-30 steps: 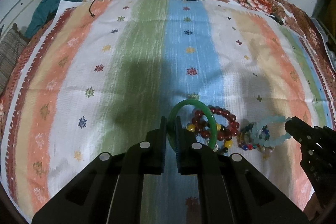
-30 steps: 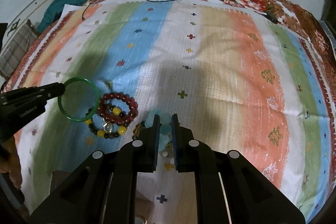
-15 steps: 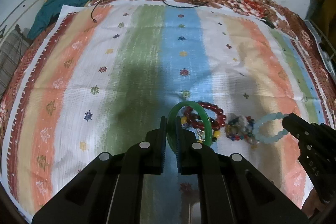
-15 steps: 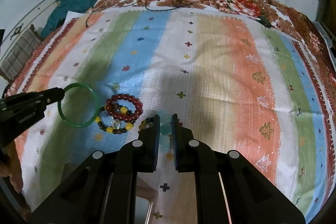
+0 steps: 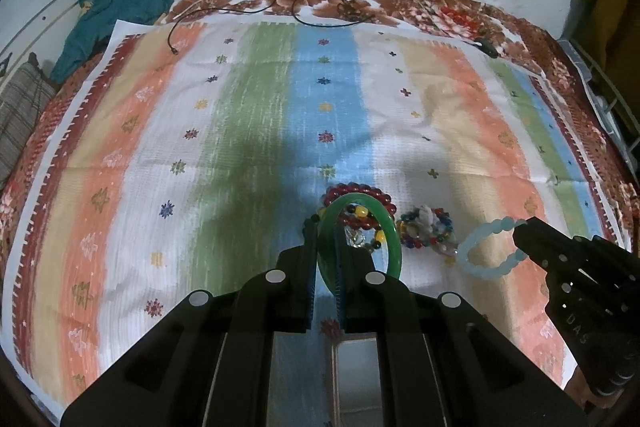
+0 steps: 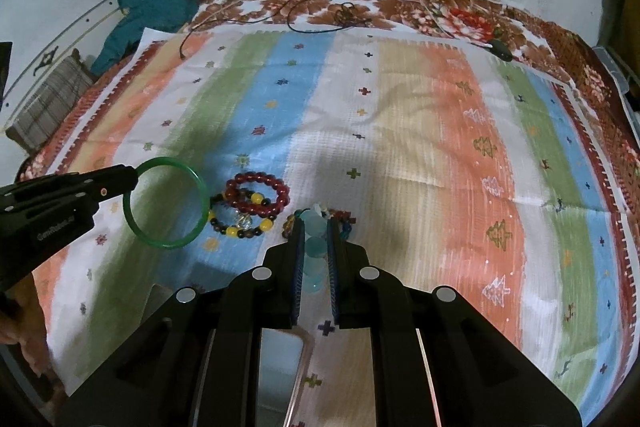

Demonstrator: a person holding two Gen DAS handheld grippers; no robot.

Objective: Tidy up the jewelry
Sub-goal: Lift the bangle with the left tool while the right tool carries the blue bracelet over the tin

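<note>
Currently, a green bangle is being held aloft by the left hand-held gripper, while a pale blue bead bracelet is being clamped by the right hand-held gripper; remaining bracelets are lying between them on the bedspread.

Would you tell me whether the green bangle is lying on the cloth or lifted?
Lifted: the left gripper fingers clamp the green bangle, holding it above the striped cloth.
</note>
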